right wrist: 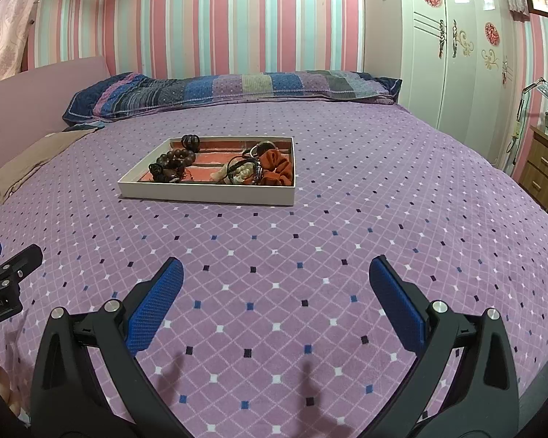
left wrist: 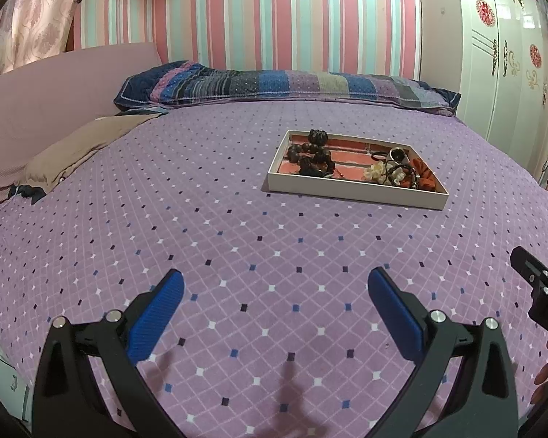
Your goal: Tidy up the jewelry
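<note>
Your left gripper [left wrist: 276, 286] and right gripper [right wrist: 276, 275] hover over the bed [left wrist: 237, 241], fingers spread apart and empty, jewelry tray [right wrist: 208, 191] well ahead, holding beads [right wrist: 173, 160] and scrunchie [right wrist: 277, 168].

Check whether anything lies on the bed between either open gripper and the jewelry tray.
Nothing visible does. Only bare purple bedspread lies between the right gripper and the tray, and between the left gripper and the tray. Both grippers are open and empty.
</note>
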